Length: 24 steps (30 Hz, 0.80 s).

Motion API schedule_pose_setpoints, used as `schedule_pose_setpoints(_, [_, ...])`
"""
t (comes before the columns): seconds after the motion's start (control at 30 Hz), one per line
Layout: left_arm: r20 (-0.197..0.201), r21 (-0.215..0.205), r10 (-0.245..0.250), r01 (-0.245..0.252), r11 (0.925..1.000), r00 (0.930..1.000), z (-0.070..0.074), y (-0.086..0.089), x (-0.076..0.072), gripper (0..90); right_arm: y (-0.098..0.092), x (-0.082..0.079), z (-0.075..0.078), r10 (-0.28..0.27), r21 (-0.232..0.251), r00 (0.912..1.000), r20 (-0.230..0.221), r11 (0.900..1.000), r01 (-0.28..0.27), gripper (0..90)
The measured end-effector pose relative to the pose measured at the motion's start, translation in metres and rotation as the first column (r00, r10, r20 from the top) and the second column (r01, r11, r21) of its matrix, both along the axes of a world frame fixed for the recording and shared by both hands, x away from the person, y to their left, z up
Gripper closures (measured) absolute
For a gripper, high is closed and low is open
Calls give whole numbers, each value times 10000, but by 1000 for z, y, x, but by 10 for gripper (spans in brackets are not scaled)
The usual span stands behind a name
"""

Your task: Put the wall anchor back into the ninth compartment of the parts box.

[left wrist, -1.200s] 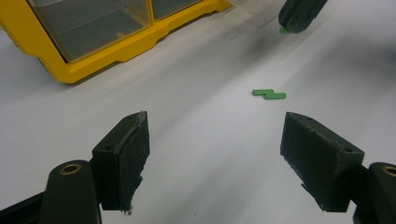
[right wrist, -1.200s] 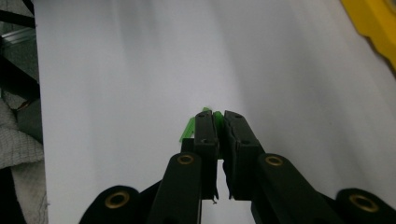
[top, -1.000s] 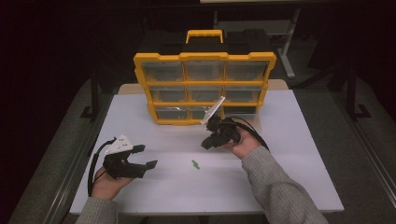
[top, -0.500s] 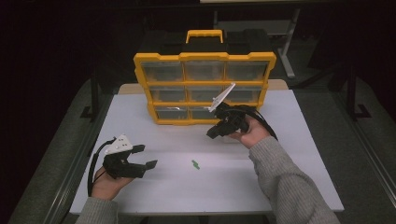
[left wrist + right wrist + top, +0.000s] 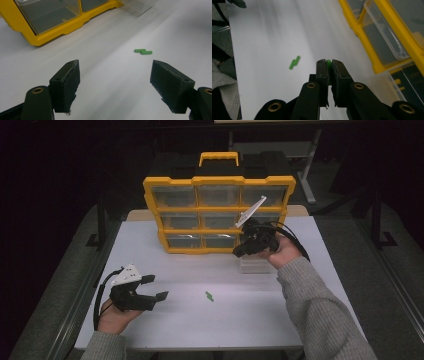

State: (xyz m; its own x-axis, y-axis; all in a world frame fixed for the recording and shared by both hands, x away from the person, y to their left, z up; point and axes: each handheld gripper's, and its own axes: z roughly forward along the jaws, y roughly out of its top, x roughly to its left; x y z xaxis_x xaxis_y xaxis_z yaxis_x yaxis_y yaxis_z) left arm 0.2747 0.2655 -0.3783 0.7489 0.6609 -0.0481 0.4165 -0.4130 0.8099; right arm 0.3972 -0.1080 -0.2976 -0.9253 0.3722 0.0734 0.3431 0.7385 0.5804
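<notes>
Green piece held: a small green plastic piece [image 5: 328, 62] sits pinched between the pads of the right tongs [image 5: 328, 65], only its tip peeking out above them.
Right tongs: clamped together on that piece, raised above the desk [image 5: 320, 285] just in front of the organizer's lower right corner; seen from above at [image 5: 243, 251].
Landmark: a yellow parts organizer [image 5: 219, 182] with clear drawers stands upright at the far side of the desk, carry handle on top.
Drawer: one clear drawer [image 5: 255, 265] is pulled out of the organizer and rests on the desk just in front of its lower right, right below the right tongs; the bottom right slot looks dark and open.
Green pieces left: two short green bars [image 5: 209, 296] lie touching each other on the desk, well in front of the organizer and about level with its middle; the same pair at [image 5: 143, 51].
Left tongs: jaws wide apart and holding nothing, resting low on the desk [image 5: 150, 289], in front of the organizer's left end and pointed toward the loose green pair; own view [image 5: 117, 85].
Progress: judging by this, one piece is picked up and on its way to the pulled-out drawer; not yet dropped in.
Remaining: release this piece, fetch the pair on the desk, then likely slide the drawer back.
</notes>
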Motion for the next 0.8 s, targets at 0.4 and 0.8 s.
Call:
schedule_pose_setpoints(0.4, [11,29,33,-33,10000,10000,0,0,0,236,-35,12,1,-1135,-62,9935,2,9935,1135,831])
schedule_pose_setpoints(0.8, [36,30,-8,8,10000,10000,-1,0,0,235,-57,18,-19,-1799,-263,9833,-278,9835,1792,830])
